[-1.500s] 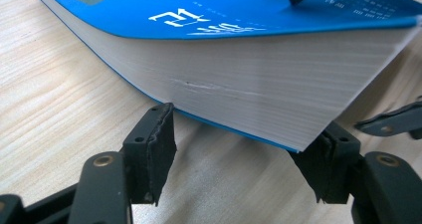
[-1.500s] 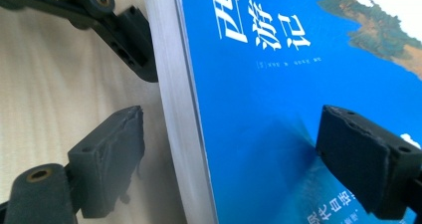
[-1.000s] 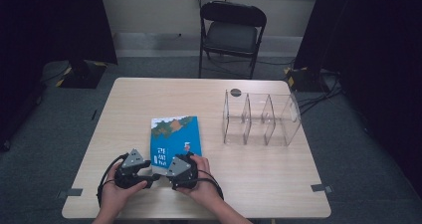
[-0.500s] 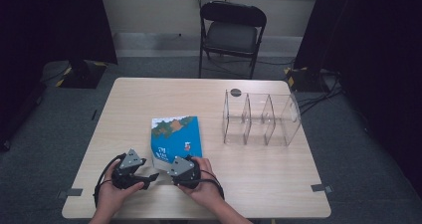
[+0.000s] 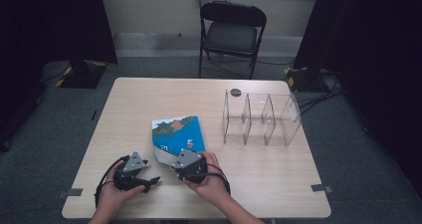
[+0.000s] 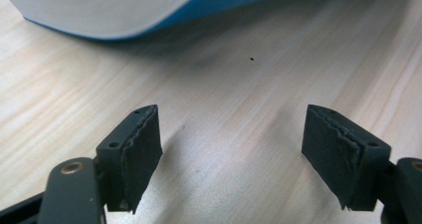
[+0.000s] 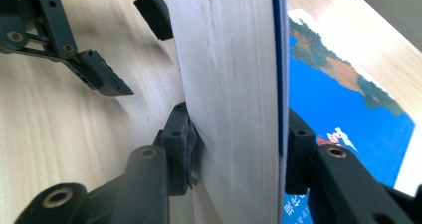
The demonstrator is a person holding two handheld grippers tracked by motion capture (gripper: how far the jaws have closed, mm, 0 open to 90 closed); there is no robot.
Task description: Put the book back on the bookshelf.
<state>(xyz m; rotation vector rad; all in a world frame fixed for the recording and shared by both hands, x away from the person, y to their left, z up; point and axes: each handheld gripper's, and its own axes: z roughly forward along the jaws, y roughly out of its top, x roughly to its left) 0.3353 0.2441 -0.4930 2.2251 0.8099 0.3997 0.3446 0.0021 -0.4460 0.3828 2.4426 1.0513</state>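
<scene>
While the right gripper [image 5: 171, 160] pinches the near edge of a blue-covered book [image 5: 178, 133], the book's near end is lifted off the wooden table [image 5: 149, 94] and its far end rests on the tabletop, left of the table's middle and towards the person's side. Right gripper view: one black pad presses the pale page block [image 7: 226, 84], the other presses the blue cover [image 7: 343, 104], which bears a map-like picture in green and brown; these jaws have just been closing, with the book between them. Left gripper [image 5: 150, 182]: held in the left hand [image 5: 112, 196] just beside the right one, low over the table, jaws spread and holding nothing; they have just been opening. Left gripper view: bare wood grain between the two pads [image 6: 134, 154], the raised blue underside of the book [image 6: 149, 5] ahead and apart from them. Right hand [image 5: 211, 181]: wrapped round its gripper near the table's front edge. Clear plastic rack [image 5: 259, 117] with upright dividers: standing on the right half of the table, well apart from the book. Small dark round thing [image 5: 236, 92]: lying just behind the rack. Black folding chair [image 5: 231, 30]: standing beyond the far edge of the table.
</scene>
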